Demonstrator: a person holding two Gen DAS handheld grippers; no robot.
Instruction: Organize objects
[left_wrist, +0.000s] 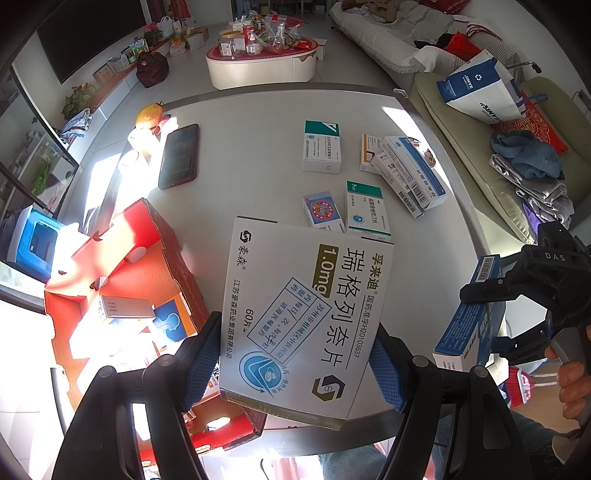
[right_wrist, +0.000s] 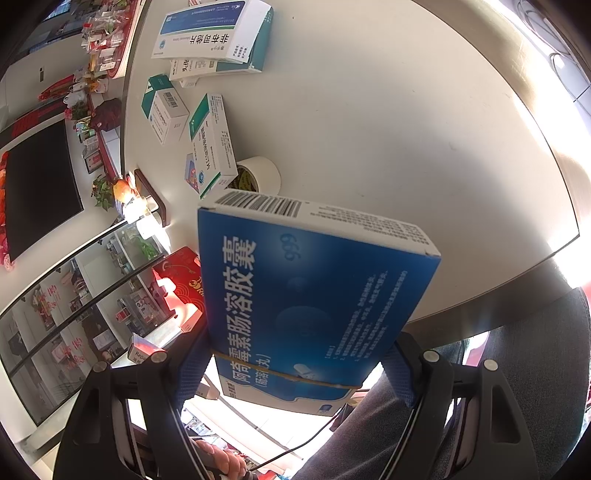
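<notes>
Left gripper (left_wrist: 295, 369): clenched on the white medicine box (left_wrist: 295, 317), a blue pad pressed to each long side of it, at 6 o'clock in the left wrist view.
White medicine box: held tilted above the near edge of the white table (left_wrist: 258, 155), its printed face up with a pharmacy sticker stuck slantwise across it; one corner overhangs the red carton (left_wrist: 122, 266).
Right gripper (right_wrist: 299, 365): grasping the blue medicine box (right_wrist: 314, 295), pads on both long sides, low in the right wrist view; a rubber band runs round the box just above the pads.
Blue medicine box: held off the table with its barcode end pointing away toward 12 o'clock; in the left wrist view it shows at 3 o'clock (left_wrist: 469, 325), out past the table's edge.
Red carton: at 8 o'clock from the white box, flaps open, a few small boxes lying inside.
Loose boxes: a green-and-white box (left_wrist: 367, 210) and a small blue box with a red disc (left_wrist: 322, 211) lie side by side at 12 o'clock just beyond the white box; another green-topped box (left_wrist: 321, 147) farther back; a pile of long blue-striped boxes (left_wrist: 410, 173) at 1 o'clock.
Phone (left_wrist: 179, 157): flat on the table at 11 o'clock, screen dark, near a yellow fruit (left_wrist: 149, 115) at the far rim.
Tape roll (right_wrist: 258, 173): on the table beside the green-and-white box, just beyond the blue box's barcode end.
Hand (left_wrist: 572, 387): fingers wrapped round the right gripper's handle at 4 o'clock.
</notes>
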